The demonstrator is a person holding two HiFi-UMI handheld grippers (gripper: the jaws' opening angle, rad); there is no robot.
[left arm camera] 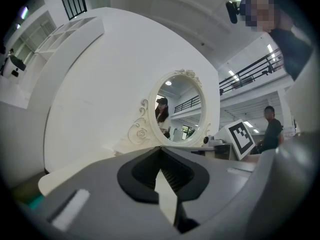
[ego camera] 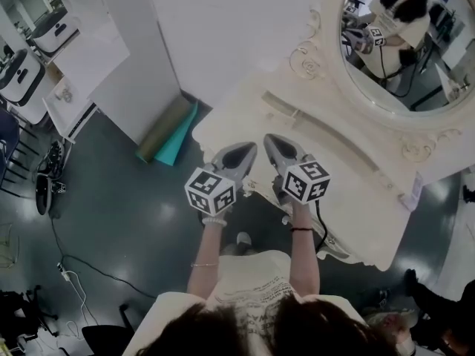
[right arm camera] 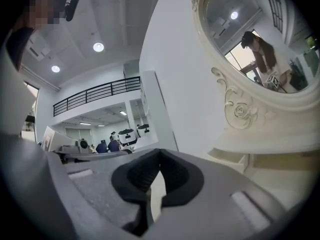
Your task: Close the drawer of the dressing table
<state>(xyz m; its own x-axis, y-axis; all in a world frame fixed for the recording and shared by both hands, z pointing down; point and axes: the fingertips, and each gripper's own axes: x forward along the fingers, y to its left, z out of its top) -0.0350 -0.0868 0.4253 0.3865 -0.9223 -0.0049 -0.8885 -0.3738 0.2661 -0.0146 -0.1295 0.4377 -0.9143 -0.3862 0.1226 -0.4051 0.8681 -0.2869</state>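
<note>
The cream dressing table (ego camera: 349, 191) with its oval mirror (ego camera: 404, 58) fills the right of the head view. Both grippers reach side by side over its front edge. My left gripper (ego camera: 249, 149) is shut with nothing between its fingers, and it points at the mirror (left arm camera: 179, 109) in the left gripper view. My right gripper (ego camera: 269, 139) is also shut and empty, just to the right of the left one. A carved piece of the table's front (ego camera: 249, 186) shows between the two marker cubes. The drawer itself is hidden under the grippers and the tabletop.
A raised shelf (ego camera: 297, 117) runs along the tabletop beneath the mirror. Rolled teal and olive mats (ego camera: 167, 133) lean on a white partition (ego camera: 141, 58) left of the table. A cable (ego camera: 82, 269) trails over the dark floor. White desks (ego camera: 52, 43) stand far left.
</note>
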